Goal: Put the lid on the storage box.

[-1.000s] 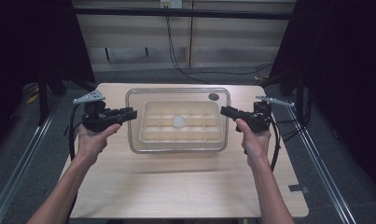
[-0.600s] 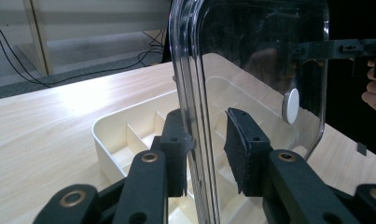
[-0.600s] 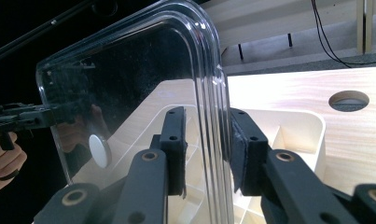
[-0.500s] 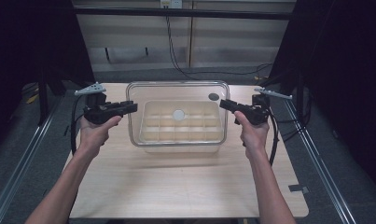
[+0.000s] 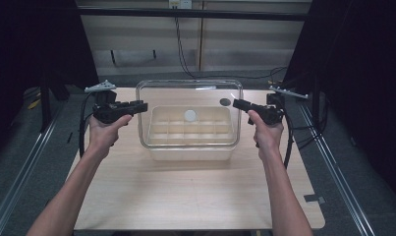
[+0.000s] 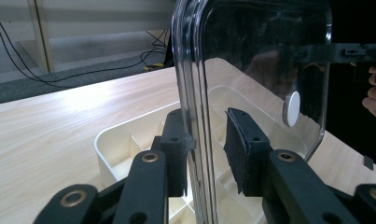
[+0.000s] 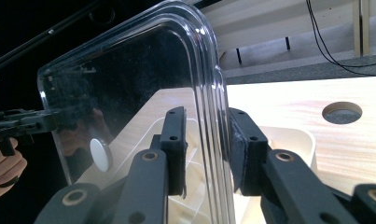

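While the clear lid [image 5: 189, 114] hangs in the air above the cream tray [image 5: 190, 147], a gripper clamps each of its short edges; in the high view the left gripper [image 5: 142, 106] bites the lid's rim at 9 o'clock and the right gripper [image 5: 236, 103] bites it at 3 o'clock, each held in a hand [image 5: 103, 135] that comes in from 6 o'clock; the right hand [image 5: 267, 135] mirrors the left.

In the left gripper view the lid [image 6: 260, 60] stands on edge between the 2 black jaws, which are nearly shut, the rim pinched between the pads [image 6: 239, 154]; the divided tray [image 6: 129, 149] lies below on the wooden table [image 6: 59, 126], and a white round knob [image 6: 293, 108] sits on the lid's face toward 3 o'clock (the other gripper [image 6: 337, 52] shows through the plastic at 2 o'clock).

In the right gripper view the lid [image 7: 129, 93] again runs upright between jaws closed almost fully on its ribbed rim; the knob [image 7: 100, 155] sits at 8 o'clock, the tray [image 7: 288, 140] lies beneath, and a round hole [image 7: 342, 112] in the table [image 7: 279, 100] shows at 3 o'clock; the far gripper [image 7: 41, 122] is at 9 o'clock.

The tray rests at the table's centre [image 5: 185, 191], the lid above it and clear of it.
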A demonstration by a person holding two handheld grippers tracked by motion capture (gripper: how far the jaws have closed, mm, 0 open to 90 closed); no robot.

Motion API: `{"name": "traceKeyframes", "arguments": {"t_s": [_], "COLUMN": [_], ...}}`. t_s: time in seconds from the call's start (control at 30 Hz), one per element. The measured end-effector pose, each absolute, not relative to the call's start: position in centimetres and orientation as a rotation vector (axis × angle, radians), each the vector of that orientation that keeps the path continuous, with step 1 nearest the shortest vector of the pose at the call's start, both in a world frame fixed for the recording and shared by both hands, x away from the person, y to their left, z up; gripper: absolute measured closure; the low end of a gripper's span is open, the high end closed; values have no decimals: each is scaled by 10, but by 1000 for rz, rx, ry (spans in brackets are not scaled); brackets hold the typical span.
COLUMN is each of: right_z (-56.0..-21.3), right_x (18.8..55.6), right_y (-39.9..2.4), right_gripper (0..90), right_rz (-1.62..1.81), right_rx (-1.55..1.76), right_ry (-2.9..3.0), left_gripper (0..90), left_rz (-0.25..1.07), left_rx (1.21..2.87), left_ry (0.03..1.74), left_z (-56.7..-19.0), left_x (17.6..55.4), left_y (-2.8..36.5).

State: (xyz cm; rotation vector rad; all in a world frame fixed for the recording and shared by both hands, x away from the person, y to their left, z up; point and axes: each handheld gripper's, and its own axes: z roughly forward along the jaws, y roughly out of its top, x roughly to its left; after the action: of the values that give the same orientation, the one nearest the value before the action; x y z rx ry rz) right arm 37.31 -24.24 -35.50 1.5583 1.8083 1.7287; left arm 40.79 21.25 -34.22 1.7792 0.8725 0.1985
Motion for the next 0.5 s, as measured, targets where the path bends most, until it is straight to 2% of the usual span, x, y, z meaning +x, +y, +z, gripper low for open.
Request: {"name": "traceKeyframes", "arguments": {"t_s": [0.5], "right_z": [-370], "right_x": [387], "right_y": [-245], "right_gripper": [700], "right_rz": [1692], "right_rx": [1626], "right_ry": [1826], "left_gripper": [690], "left_rz": [181], "left_rx": [1811], "left_ry": [911], "left_z": [-356], "left_x": [419], "left_y": [208]}}
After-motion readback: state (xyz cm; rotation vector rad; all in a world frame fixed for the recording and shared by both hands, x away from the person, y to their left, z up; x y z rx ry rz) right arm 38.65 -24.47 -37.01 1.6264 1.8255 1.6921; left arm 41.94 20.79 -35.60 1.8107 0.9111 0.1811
